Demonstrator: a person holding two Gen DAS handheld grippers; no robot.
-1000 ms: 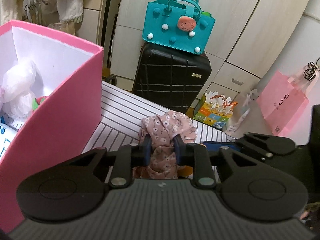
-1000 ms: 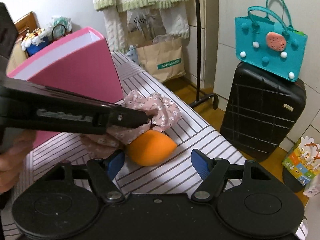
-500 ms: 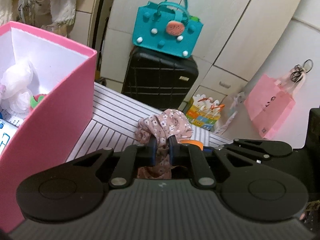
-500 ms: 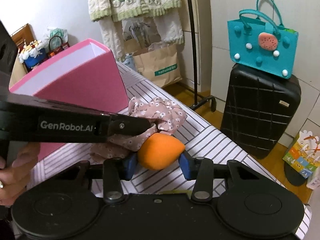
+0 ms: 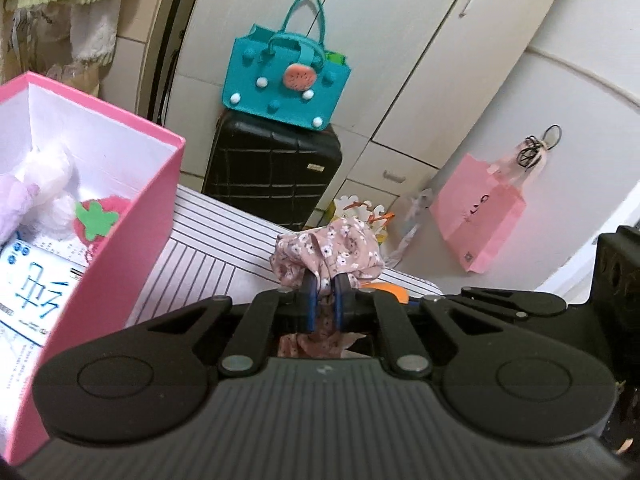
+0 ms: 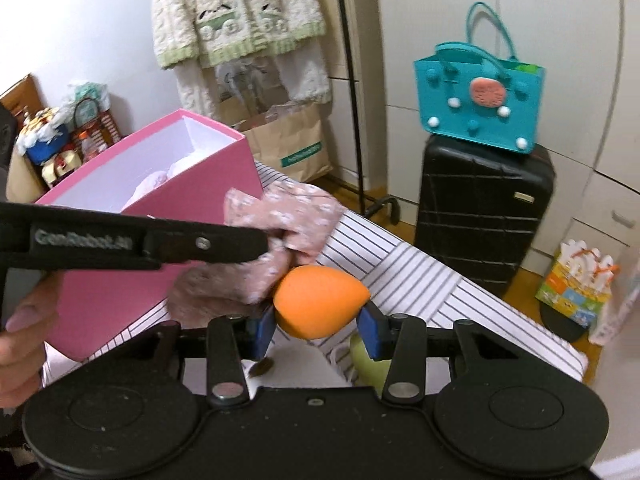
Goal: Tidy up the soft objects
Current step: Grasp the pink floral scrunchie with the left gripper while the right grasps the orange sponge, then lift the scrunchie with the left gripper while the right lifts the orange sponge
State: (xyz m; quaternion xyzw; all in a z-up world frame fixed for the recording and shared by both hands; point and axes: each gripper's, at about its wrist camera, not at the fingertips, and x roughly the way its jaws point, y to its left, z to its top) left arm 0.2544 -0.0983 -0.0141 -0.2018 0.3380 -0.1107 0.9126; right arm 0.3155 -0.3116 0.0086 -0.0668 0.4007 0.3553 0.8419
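Observation:
My left gripper (image 5: 325, 300) is shut on a pink floral cloth (image 5: 328, 252), which hangs bunched above the striped table (image 5: 208, 252). From the right wrist view the same cloth (image 6: 288, 216) dangles from the left gripper's black finger (image 6: 208, 244). An orange teardrop sponge (image 6: 318, 300) is pinched between the blue pads of my right gripper (image 6: 316, 326) and is off the striped table (image 6: 420, 284). The open pink box (image 5: 120, 248) stands at the left, holding a strawberry plush (image 5: 102, 218) and pale soft items. A pale green object (image 6: 366, 360) lies below the sponge.
A black suitcase (image 5: 272, 172) with a teal felt bag (image 5: 286, 84) on it stands beyond the table. A pink paper bag (image 5: 478, 216) hangs at the right. A clothes rack pole (image 6: 352, 92), a brown paper bag (image 6: 288, 148) and a person's hand (image 6: 20, 336) are also in view.
Both grippers have risen, lifting the floral cloth and the orange sponge off the table. The right jaws closed onto the sponge; the left jaws tightened on the cloth.

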